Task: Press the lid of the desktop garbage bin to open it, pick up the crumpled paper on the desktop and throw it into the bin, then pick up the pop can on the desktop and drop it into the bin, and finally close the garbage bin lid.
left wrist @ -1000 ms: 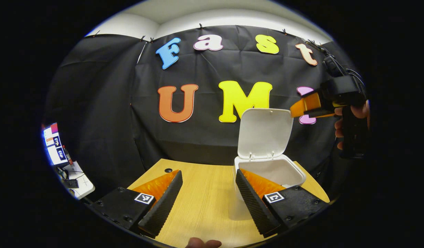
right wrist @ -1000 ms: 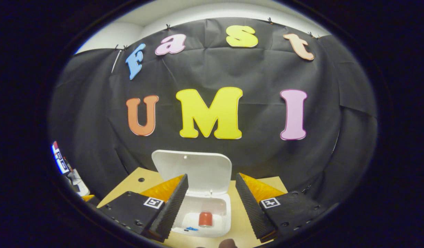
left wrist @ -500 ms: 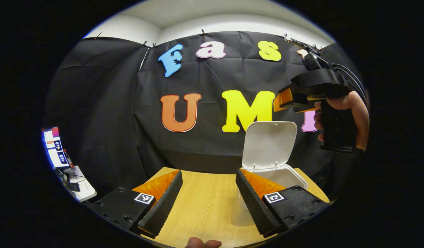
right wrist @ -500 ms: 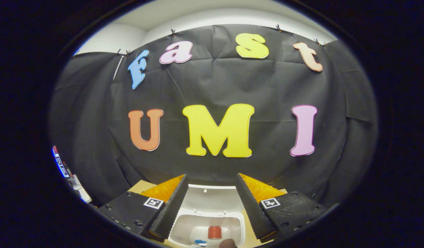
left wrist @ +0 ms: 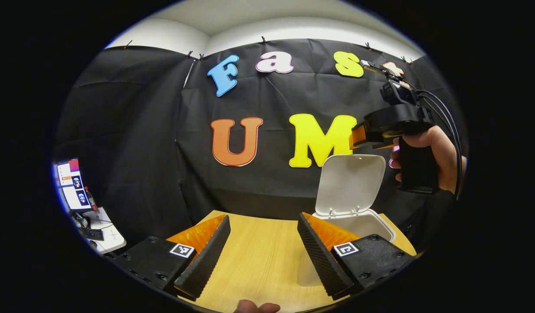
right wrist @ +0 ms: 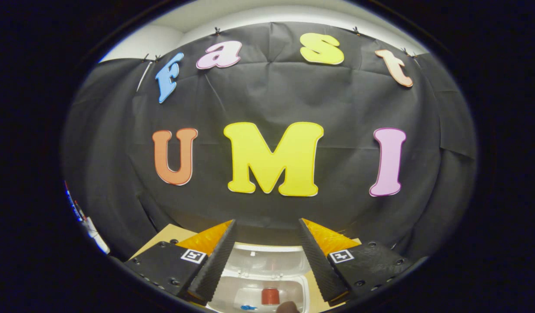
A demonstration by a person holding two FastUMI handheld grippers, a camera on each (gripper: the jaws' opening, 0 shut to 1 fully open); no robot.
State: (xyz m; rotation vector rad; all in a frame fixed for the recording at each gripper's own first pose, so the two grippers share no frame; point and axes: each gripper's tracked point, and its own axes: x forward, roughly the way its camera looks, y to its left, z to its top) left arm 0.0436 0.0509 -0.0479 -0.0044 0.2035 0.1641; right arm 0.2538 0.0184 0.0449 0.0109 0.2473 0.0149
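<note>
The white desktop bin (left wrist: 371, 224) stands at the right of the wooden table (left wrist: 258, 256) with its lid (left wrist: 350, 182) raised upright. My left gripper (left wrist: 263, 256) hovers open over bare table, left of the bin, nothing between its fingers. My right gripper (left wrist: 357, 134), held by a hand (left wrist: 436, 150), hangs just above the lid's top edge. In the right gripper view the right gripper (right wrist: 267, 261) is open and looks down past the lid (right wrist: 271, 261) into the bin (right wrist: 226, 300). A red pop can (right wrist: 270, 296) stands inside. The crumpled paper cannot be made out.
A side desk with a lit monitor (left wrist: 71, 182) stands far left beyond the table. The table has a small cable hole (right wrist: 175, 241) near its back left corner. A small blue item (right wrist: 248, 307) lies in the bin beside the can.
The right gripper has risen from beside the lid to above its top edge and moved forward over it. The left gripper has stayed open and turned slightly left.
</note>
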